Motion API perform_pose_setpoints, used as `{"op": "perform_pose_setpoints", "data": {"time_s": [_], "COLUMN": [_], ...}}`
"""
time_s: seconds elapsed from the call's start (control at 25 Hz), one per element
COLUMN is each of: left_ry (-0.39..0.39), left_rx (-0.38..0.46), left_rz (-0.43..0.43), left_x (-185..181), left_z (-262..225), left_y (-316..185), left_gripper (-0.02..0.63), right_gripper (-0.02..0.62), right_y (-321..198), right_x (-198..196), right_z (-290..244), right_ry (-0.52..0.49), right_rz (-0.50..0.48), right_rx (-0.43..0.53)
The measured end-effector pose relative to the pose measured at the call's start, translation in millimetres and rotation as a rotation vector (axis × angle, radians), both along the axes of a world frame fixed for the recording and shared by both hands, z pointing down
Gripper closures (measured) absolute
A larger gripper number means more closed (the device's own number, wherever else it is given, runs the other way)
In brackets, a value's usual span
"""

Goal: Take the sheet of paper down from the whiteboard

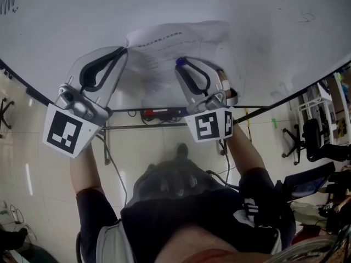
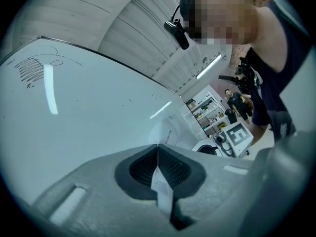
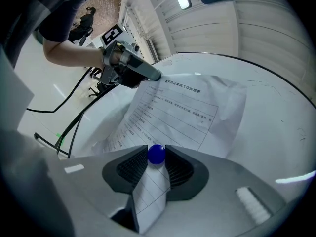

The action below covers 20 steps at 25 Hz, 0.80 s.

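Observation:
A printed sheet of paper [image 1: 164, 48] lies crumpled against the whiteboard [image 1: 66, 32]. My left gripper [image 1: 125, 49] is shut on the sheet's upper left corner; in the left gripper view a strip of paper [image 2: 162, 189] runs back between its closed jaws [image 2: 158, 149]. My right gripper [image 1: 181, 62] is at the sheet's lower edge, shut on a round blue magnet [image 3: 156, 154] at its jaw tips [image 3: 157, 149], with a fold of the paper [image 3: 182, 112] behind the magnet between the jaws. The right gripper view shows the left gripper [image 3: 159, 76] pinching the far corner.
The board's lower rail [image 1: 159, 113] holds a red marker. Pen scribbles [image 1: 8, 1] mark the board's far left. Office chairs [image 1: 307, 136] and shelves stand at the right. Cables hang under the board. The person's body fills the lower middle of the head view.

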<state>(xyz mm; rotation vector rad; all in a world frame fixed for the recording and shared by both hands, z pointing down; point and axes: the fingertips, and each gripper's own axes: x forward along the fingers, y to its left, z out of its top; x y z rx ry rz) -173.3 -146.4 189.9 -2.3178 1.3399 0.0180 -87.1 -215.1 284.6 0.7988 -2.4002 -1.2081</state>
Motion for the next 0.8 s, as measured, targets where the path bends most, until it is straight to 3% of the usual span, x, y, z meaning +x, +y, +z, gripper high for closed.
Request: {"op": "perform_pose_setpoints", "data": {"time_s": [0.36, 0.48, 0.64, 0.8], "left_ry": [0.057, 0.093, 0.154, 0.154], "left_rx": [0.005, 0.012, -0.005, -0.002], "left_rz": [-0.002, 0.001, 0.021, 0.038], "left_x": [-6, -6, -5, -1], "left_z": [2, 3, 3, 0], "left_y": [2, 3, 0, 3], "left_gripper": [0.601, 0.601, 0.601, 0.601], "right_gripper": [0.491, 0.560, 0.555, 0.552], "right_y": [-11, -7, -8, -10], "right_x": [10, 16, 16, 12], "right_z": [-2, -4, -1, 0], "right_ry": [-0.021, -0.023, 0.002, 0.013], "right_rz": [0.017, 0.001, 0.010, 0.015], "right_rx": [-0.013, -0.002, 0.018, 0.026]}}
